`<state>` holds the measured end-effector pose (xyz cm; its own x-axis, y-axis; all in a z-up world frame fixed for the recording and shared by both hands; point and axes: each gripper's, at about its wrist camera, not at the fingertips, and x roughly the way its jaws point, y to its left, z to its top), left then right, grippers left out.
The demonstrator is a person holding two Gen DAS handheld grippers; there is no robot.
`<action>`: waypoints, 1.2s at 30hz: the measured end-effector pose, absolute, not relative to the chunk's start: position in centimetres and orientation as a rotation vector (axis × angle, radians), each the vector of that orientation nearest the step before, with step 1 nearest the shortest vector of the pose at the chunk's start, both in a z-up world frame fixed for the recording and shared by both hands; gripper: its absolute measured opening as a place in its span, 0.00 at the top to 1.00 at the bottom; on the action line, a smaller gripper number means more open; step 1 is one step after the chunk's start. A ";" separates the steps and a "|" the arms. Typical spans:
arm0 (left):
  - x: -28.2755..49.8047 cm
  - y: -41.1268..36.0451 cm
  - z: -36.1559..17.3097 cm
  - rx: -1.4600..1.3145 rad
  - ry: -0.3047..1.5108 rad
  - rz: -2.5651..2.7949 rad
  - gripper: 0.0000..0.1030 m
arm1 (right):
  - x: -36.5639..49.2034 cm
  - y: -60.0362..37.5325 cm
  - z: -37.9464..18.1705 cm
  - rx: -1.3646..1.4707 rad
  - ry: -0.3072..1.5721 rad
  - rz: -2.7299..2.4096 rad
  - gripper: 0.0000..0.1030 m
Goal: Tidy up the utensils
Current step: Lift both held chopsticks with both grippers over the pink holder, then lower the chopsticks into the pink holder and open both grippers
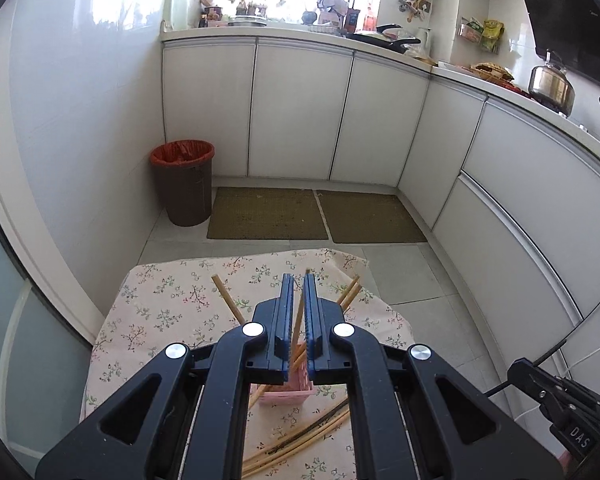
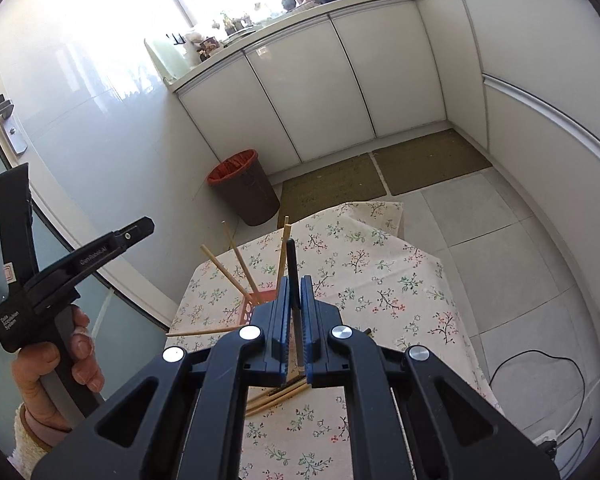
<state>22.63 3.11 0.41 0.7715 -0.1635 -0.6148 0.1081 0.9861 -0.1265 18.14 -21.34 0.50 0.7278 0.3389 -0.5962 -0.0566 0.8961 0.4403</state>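
A pink slotted holder [image 1: 288, 390] stands on the floral tablecloth [image 1: 168, 304], with wooden chopsticks [image 1: 226, 298] leaning out of it. My left gripper [image 1: 298, 282] hovers above it, narrowly parted; a wooden chopstick [image 1: 299, 320] rises between the jaws, and grip is unclear. More chopsticks [image 1: 300, 440] lie loose on the cloth nearer me. My right gripper [image 2: 296, 284] is shut on a dark, black-handled utensil [image 2: 292, 264] that sticks up past the tips, just right of the holder [image 2: 248, 310] and its chopsticks [image 2: 224, 266].
A brown bin with a red liner [image 1: 184, 182] stands on the floor beyond the table, beside two green mats [image 1: 268, 214]. White cabinets [image 1: 300, 108] run along the back and right. Cables [image 2: 540, 364] lie on the floor at the right.
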 end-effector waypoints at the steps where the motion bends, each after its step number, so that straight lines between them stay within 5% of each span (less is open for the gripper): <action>1: 22.7 3.3 0.1 -0.091 0.678 -0.150 0.95 | 18.4 -21.2 0.6 0.409 0.726 0.225 0.95; 14: 18.4 6.8 1.3 -0.156 0.584 -0.147 0.95 | 22.5 -15.1 3.1 0.332 0.628 0.283 0.95; 30: 16.6 10.7 -0.4 -0.211 0.597 -0.106 0.95 | 25.2 -10.0 -1.6 0.194 0.651 0.269 0.89; 34: 15.9 9.9 0.0 -0.203 0.589 -0.118 0.95 | 23.2 -10.9 -0.6 0.166 0.636 0.237 0.70; 36: 15.5 9.4 0.1 -0.197 0.589 -0.126 0.95 | 22.1 -11.2 -0.3 0.154 0.635 0.228 0.70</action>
<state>15.50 9.42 0.12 0.8246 -0.1737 -0.5384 0.0616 0.9736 -0.2199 22.12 -11.21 -0.32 0.7815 0.2570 -0.5685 -0.1630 0.9637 0.2116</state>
